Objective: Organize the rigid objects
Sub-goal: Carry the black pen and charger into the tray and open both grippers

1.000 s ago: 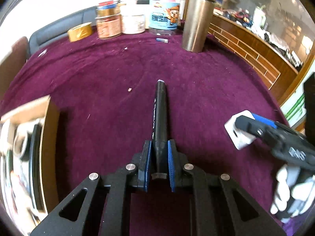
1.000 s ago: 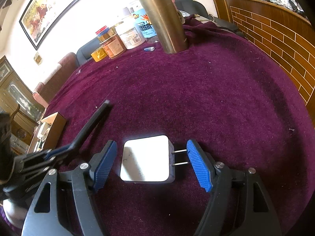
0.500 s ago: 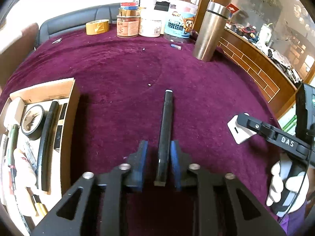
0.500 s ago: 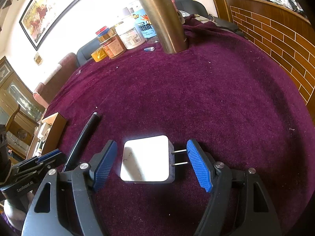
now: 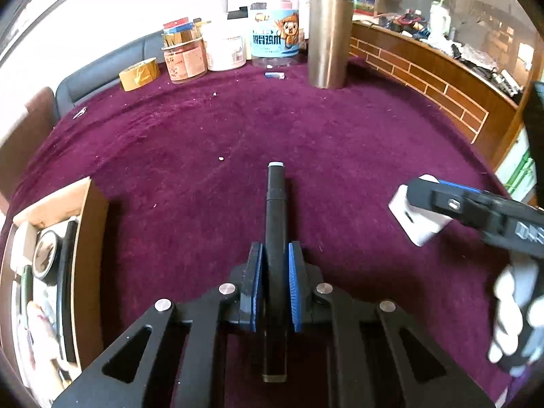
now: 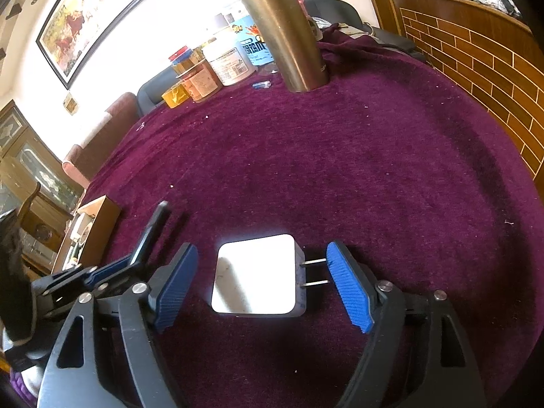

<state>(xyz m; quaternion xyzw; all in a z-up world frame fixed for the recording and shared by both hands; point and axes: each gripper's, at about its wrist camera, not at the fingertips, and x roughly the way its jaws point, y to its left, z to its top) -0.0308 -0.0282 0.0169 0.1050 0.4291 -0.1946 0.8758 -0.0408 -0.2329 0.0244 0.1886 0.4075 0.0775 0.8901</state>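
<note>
- A black marker [image 5: 276, 224] with a pale far tip is clamped between the blue pads of the left gripper [image 5: 275, 284]; its barrel runs straight ahead along the fingers, and its blunt rear end sticks out behind the pads.
- The left gripper is tilted steeply down toward the purple tablecloth [image 5: 204, 142], with the marker's far end held just above or at the cloth; contact there cannot be told.
- In the right wrist view the same marker [image 6: 151, 234] is seen slanting up and away from the left gripper [image 6: 112, 268] at the lower left.
- A white plug-in charger [image 6: 255, 275] lies flat on the cloth between the fingers of the right gripper [image 6: 261, 285], its two metal prongs aimed at the right blue pad [image 6: 350, 289].
- The right gripper's jaws stand apart and have just been widening; the prong tips come very close to the right pad, and a gap is left at the left pad.
- The right gripper is angled down at the cloth; from the left wrist view it [image 5: 476, 207] is seen over the charger [image 5: 414, 217], held by a white-gloved hand [image 5: 516, 312].
- An open cardboard box [image 5: 85, 238] holding a tape roll and other items sits at the left edge of the table.
- A steel tumbler [image 5: 328, 34], jars [image 5: 224, 47] and a roll of yellow tape [image 5: 139, 74] stand along the far side.
</note>
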